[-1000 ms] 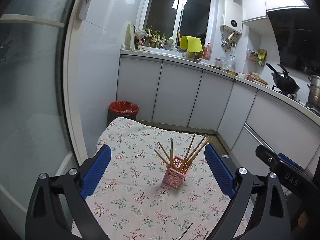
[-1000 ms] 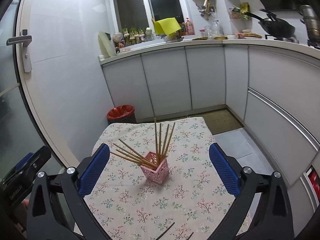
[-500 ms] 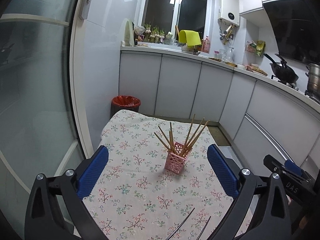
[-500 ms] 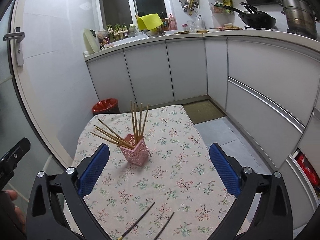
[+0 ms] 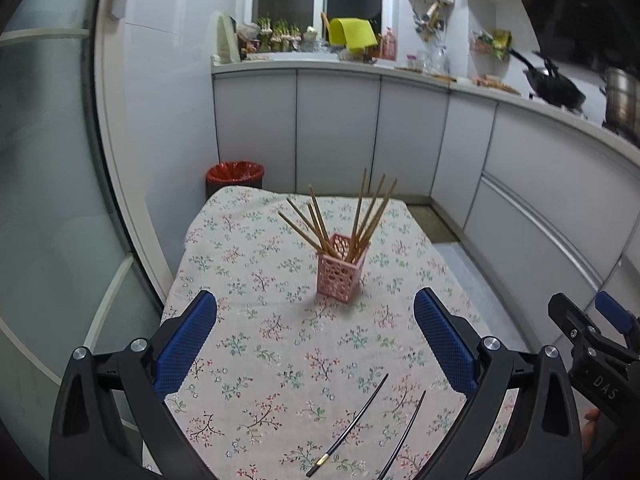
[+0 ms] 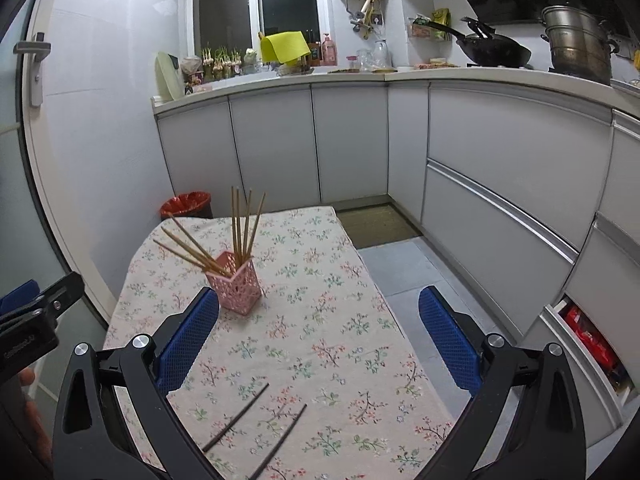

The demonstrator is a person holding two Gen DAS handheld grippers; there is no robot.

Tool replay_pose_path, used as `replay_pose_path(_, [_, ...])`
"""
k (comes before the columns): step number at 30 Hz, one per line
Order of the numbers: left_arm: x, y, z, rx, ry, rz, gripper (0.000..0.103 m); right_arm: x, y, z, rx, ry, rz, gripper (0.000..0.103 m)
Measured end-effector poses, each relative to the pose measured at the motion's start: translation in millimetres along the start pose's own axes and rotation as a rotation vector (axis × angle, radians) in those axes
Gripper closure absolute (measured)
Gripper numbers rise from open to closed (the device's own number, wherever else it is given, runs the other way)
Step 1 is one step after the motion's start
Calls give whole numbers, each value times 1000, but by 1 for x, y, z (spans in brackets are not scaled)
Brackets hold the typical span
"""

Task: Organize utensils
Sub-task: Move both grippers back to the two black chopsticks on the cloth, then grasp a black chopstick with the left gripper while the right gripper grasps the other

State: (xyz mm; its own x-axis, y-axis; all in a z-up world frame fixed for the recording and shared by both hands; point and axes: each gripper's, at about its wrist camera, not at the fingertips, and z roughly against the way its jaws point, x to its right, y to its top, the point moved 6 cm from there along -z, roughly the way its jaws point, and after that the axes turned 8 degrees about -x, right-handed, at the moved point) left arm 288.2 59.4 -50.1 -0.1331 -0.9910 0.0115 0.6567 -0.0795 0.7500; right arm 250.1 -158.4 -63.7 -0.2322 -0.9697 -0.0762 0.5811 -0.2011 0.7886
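Chopsticks are what this task concerns: two dark chopsticks (image 5: 347, 418) lie loose on a table covered by a floral tablecloth (image 5: 256, 312), near the edge closest to the cameras. They sit side by side, slightly apart and roughly parallel, angled away toward the far right. One shows a small gold band near its thick end.

Further back, near the middle of the table, stands a pink holder (image 5: 340, 268) with lattice walls, square and open at the top. It holds a bundle of light wooden chopsticks (image 5: 352, 220), upright but fanned, some leaning left and some leaning right. There looks to be room between them.

The left gripper (image 5: 316, 344) hovers above the table with its blue padded fingers (image 5: 186, 344) spread wide, holding nothing. The right gripper (image 6: 320, 344) is likewise wide open and empty; from its view the dark chopsticks (image 6: 236, 418) lie just below and between its fingers, and the pink holder (image 6: 236, 290) sits beside its left finger.

Judging by looks, the dark chopsticks are light, stiff, thin and probably smooth, so they may roll or slip. They lie flat against soft cloth, which makes pinching awkward. A grip across the middle or toward the thicker end seems safest. The holder looks light and could tip if nudged.

A red bin (image 5: 235, 174) stands on the floor beyond the table.
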Motion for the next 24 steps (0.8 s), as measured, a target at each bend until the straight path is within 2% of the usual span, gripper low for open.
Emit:
replay_pose_path(4, [17,-17,-27,-98,-10,-77,7,13,-21,-16,-74,19,-32,7])
replay_pose_path(8, [43,-46,-75,-302,-39,-229,7,33,-50,-49,-227,65,-107,7])
replay_pose_path(11, [61,-72,-109,-430,-56,-324,7,47,-71,-68,-305,72,-170,7])
replay_pose_path(14, [78,-97,-140,-553,-134,-370,7,61,-90,-85,-371,63,-210,7])
replay_pose_path(17, [86,-109,-167,-641,-160,-388,7,70,-106,-99,-421,56,-226,7])
replay_pose_path(19, [93,-110,-185,-703,-188,-383,13,77,-116,-108,-452,51,-233,7])
replay_pose_path(21, [100,-110,-198,-755,-211,-381,31,84,-123,-116,-478,47,-237,7])
replay_pose_path(23, [106,-109,-211,-814,-224,-372,38,91,-131,-122,-507,45,-248,7])
replay_pose_path(24, [109,-109,-215,-829,-222,-376,44,95,-136,-127,-527,43,-262,7])
